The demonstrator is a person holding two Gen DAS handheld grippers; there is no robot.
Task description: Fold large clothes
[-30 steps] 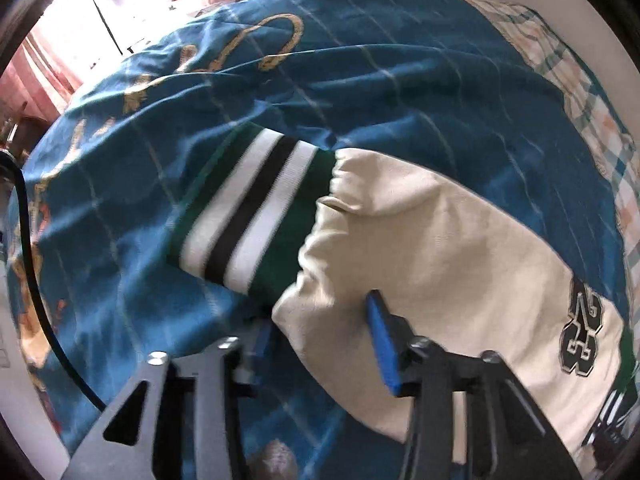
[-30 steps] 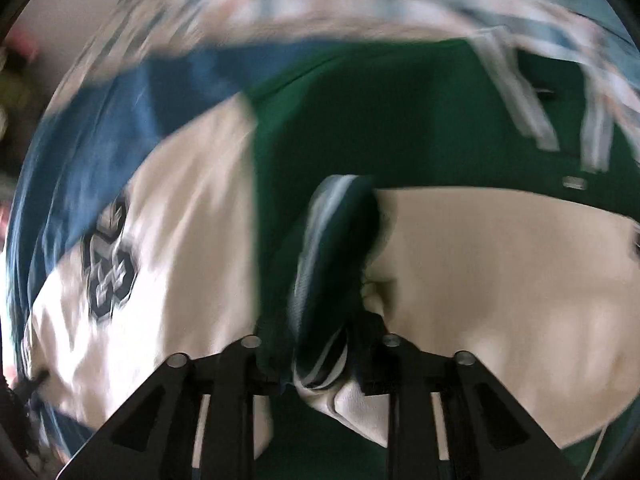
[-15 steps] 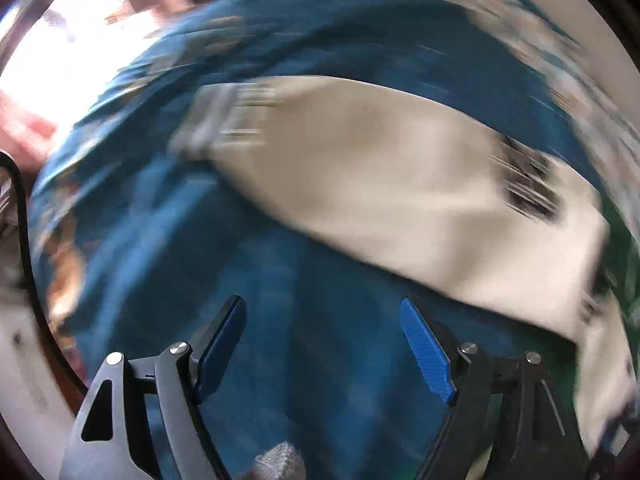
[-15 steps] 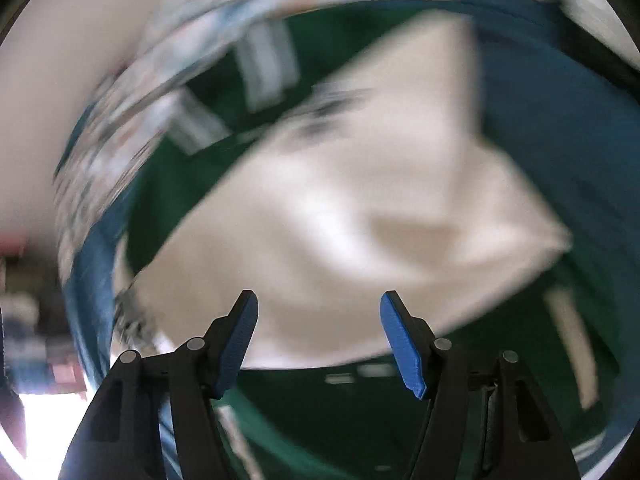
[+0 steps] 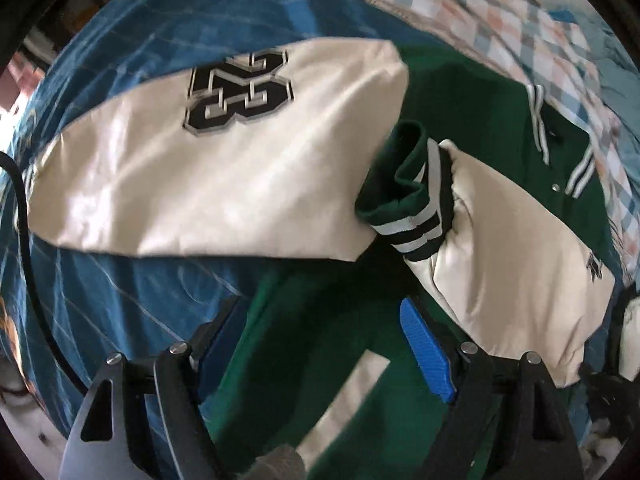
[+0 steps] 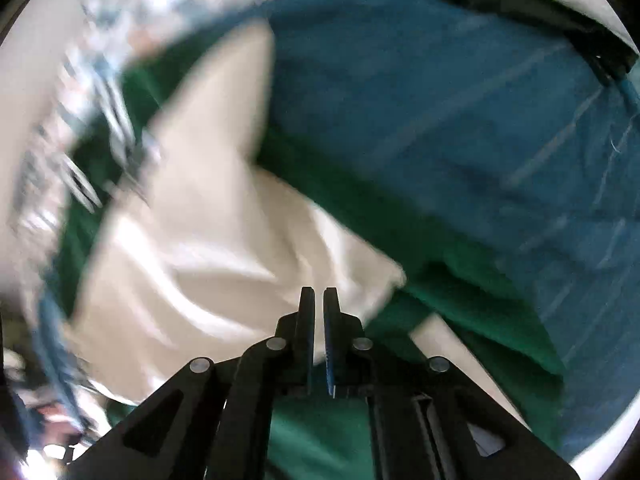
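Blue pads of the left gripper stand wide apart at the bottom of the left wrist view, empty, over the green body of the jacket. A second ago those pads sat around the edge of a cream sleeve near its striped cuff; they have let go and swung across. In the right wrist view the right gripper has its fingers drawn nearly together at bottom centre, with only a thin slit between them. Whether any cloth is pinched there cannot be told through the blur. A second ago it held the other cuff; half a second ago it stood open.

Judging from this, both sleeves are now laid in over the body, so the sleeve step looks done and a fold of the body should follow.

Farther up, the numbered sleeve lies across the upper left, and the second sleeve crosses the right, its striped cuff crumpled at centre. Beyond lie the blue bedspread and a checked quilt at upper right. No containers are visible.
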